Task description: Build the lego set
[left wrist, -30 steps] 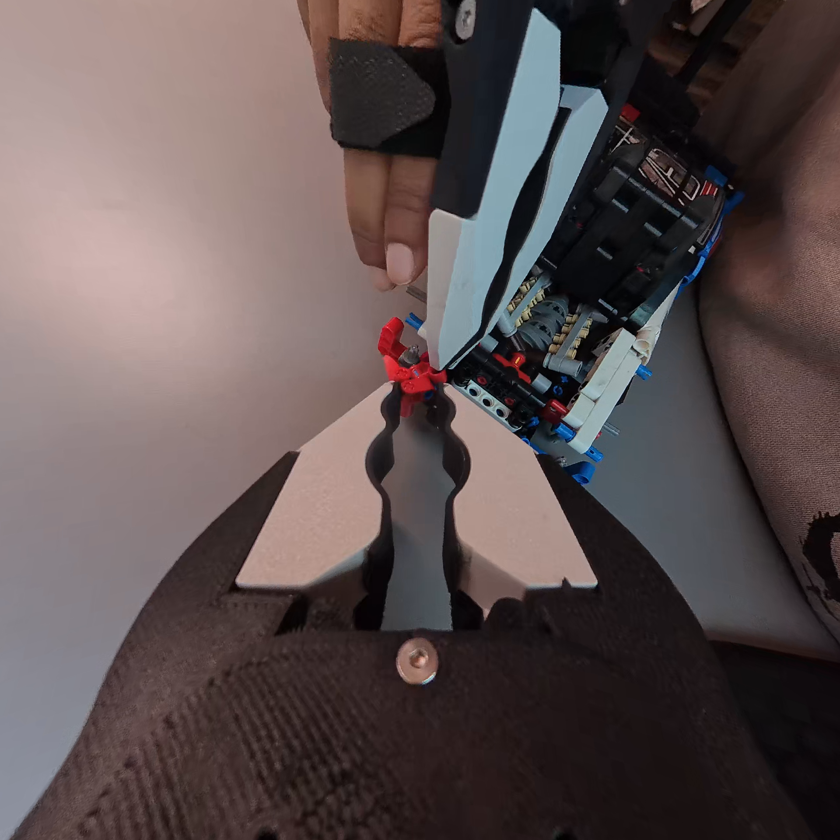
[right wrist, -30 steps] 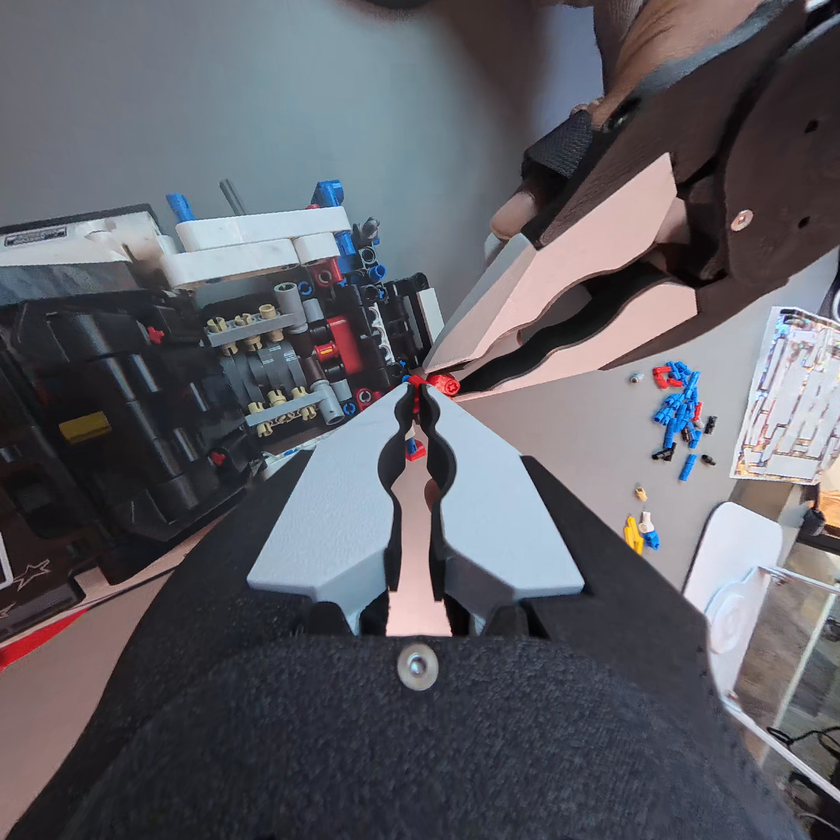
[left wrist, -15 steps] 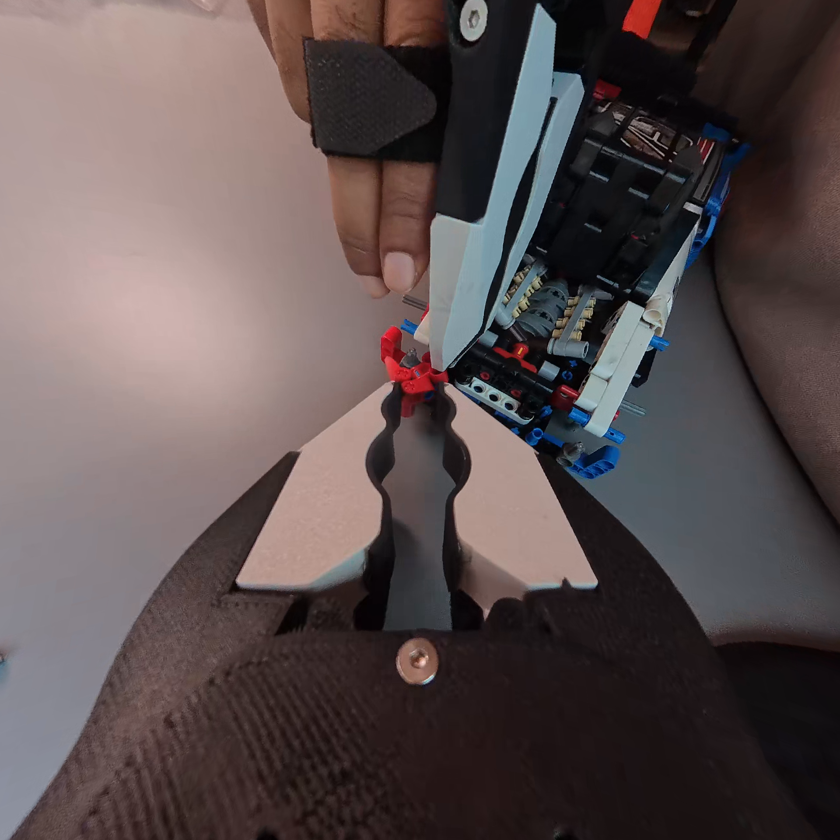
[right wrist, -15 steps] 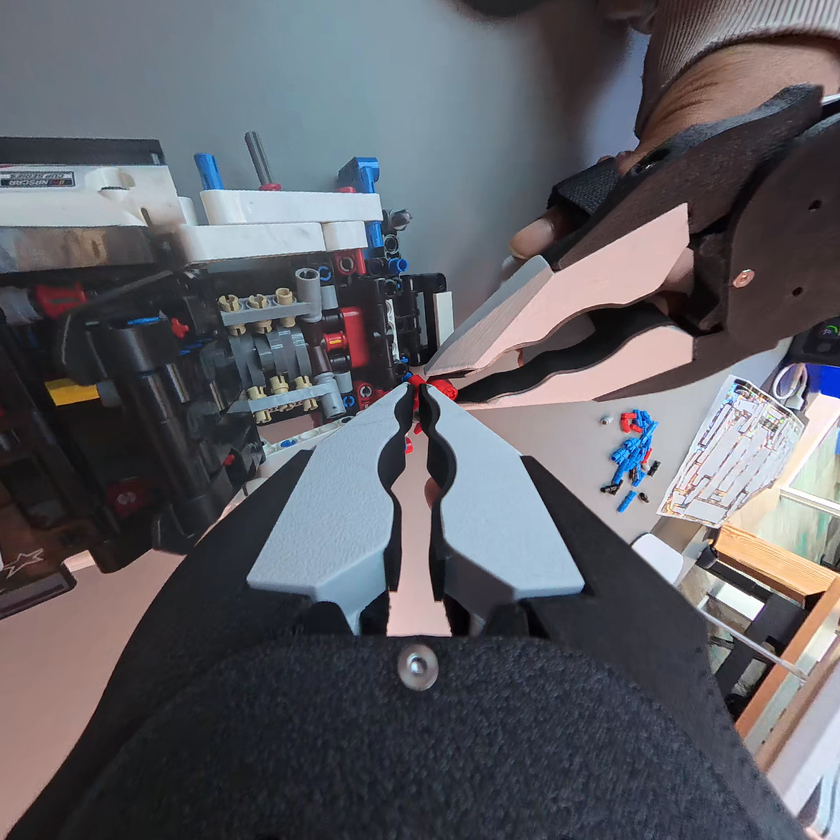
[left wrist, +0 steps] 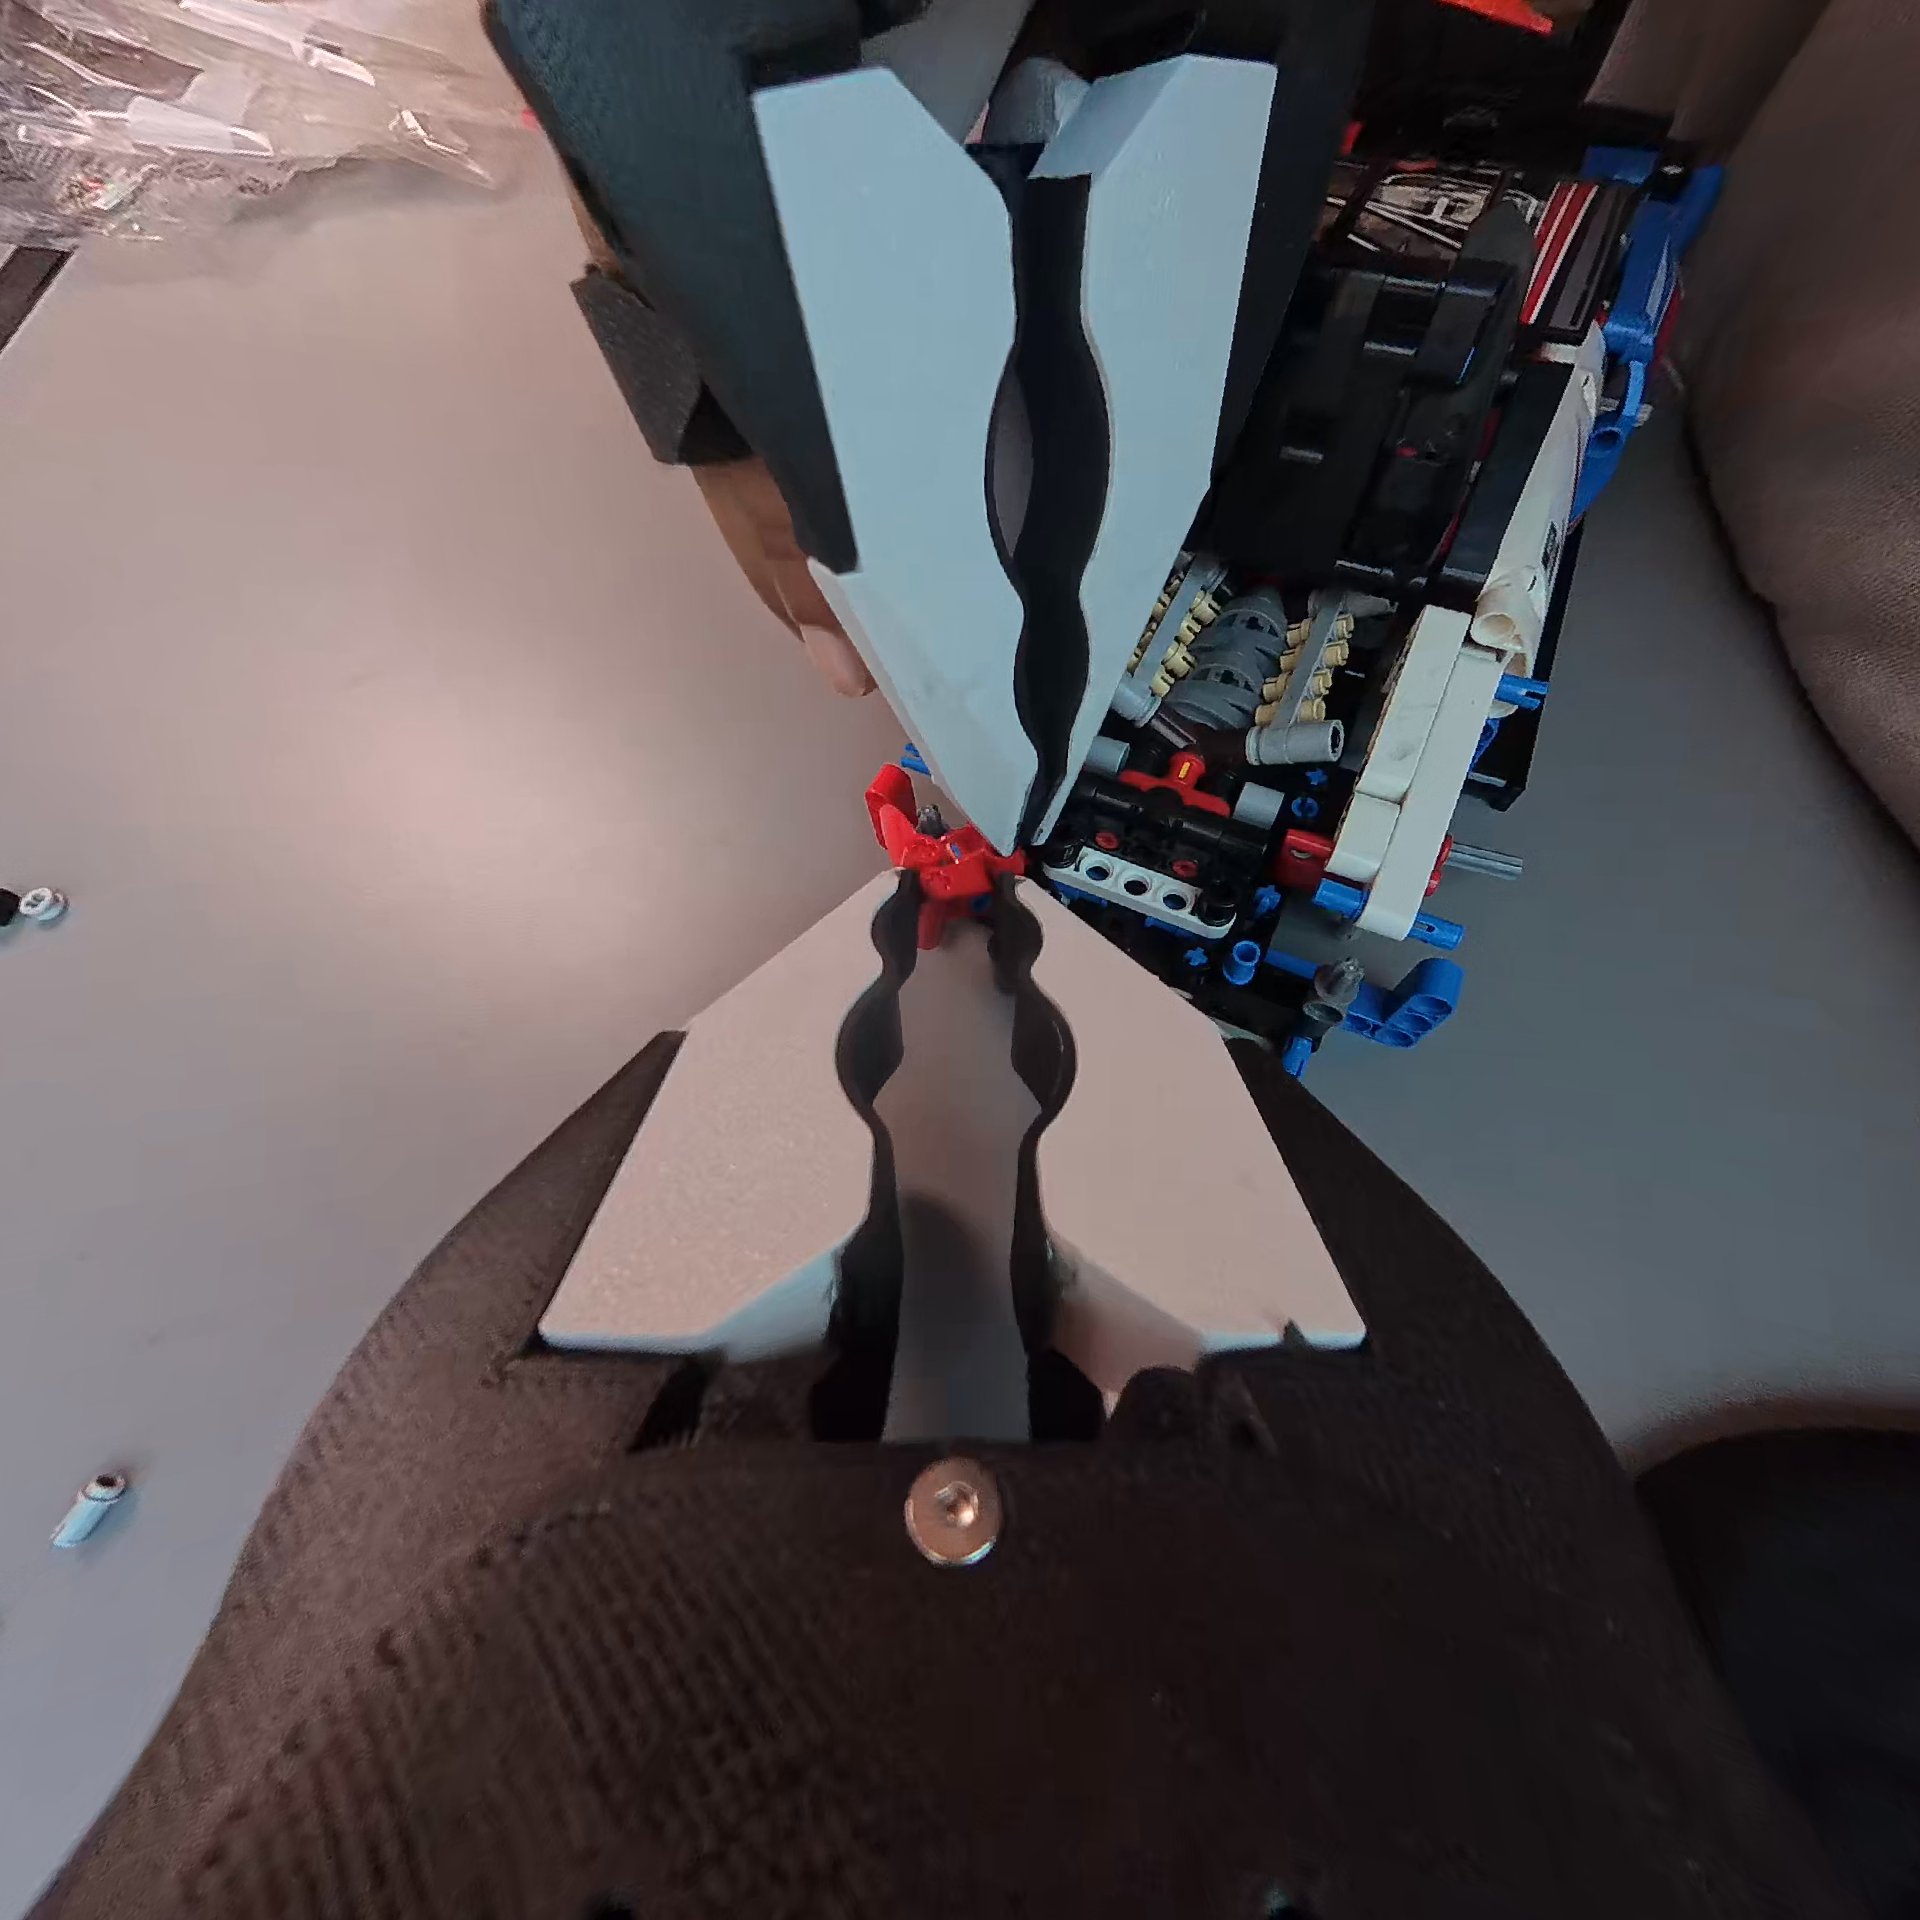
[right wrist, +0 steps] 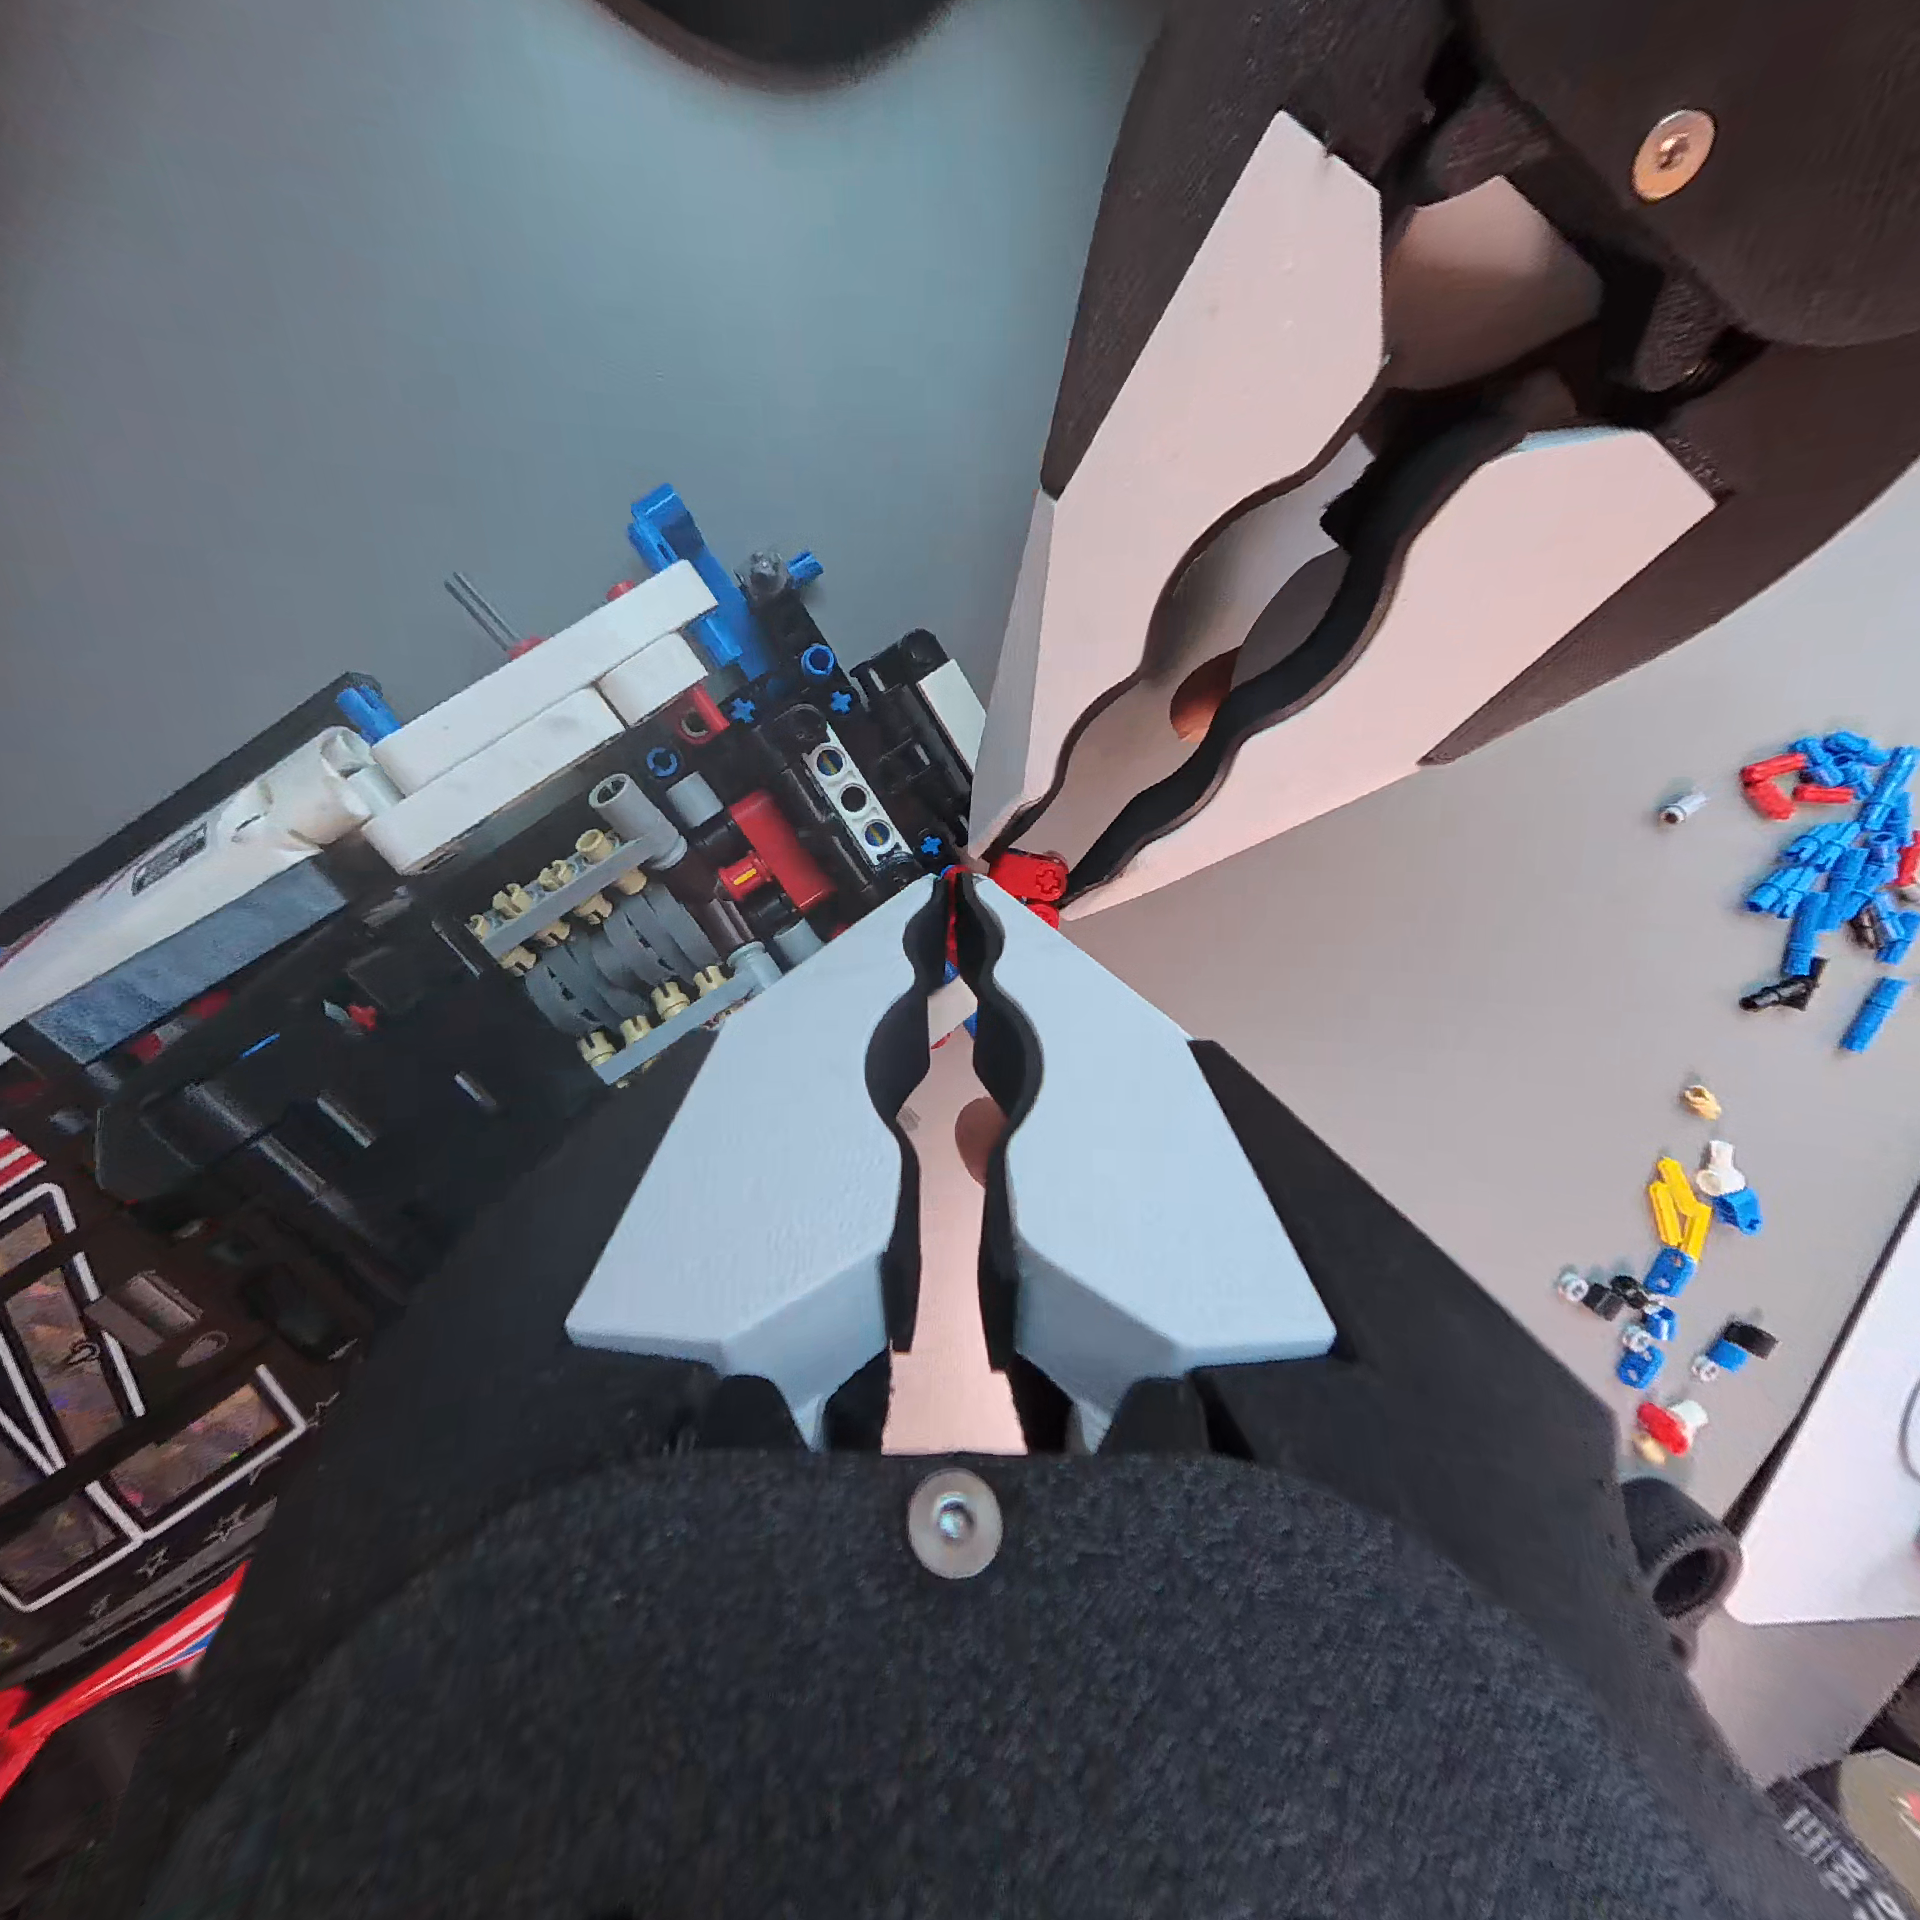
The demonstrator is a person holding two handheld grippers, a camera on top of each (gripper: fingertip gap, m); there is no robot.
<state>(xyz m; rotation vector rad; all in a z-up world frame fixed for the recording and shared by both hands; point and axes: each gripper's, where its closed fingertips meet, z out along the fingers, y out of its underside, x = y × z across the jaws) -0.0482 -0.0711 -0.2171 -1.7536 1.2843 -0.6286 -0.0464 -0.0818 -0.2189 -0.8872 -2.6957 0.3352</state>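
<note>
We had most of the car (left wrist: 1382, 582) built on the table (left wrist: 312, 623). Both the left gripper (left wrist: 951, 899) and right gripper (right wrist: 961, 883) pinched one small red piece (left wrist: 940, 868) beside it; loose parts (right wrist: 1829, 862) remained unplaced.

Even, soft lighting with a pinkish glow on the table (left wrist: 343, 748), faint shadows, strong wide-angle bending at the edges, and slight blur on the near black mounts and frame corners.
</note>
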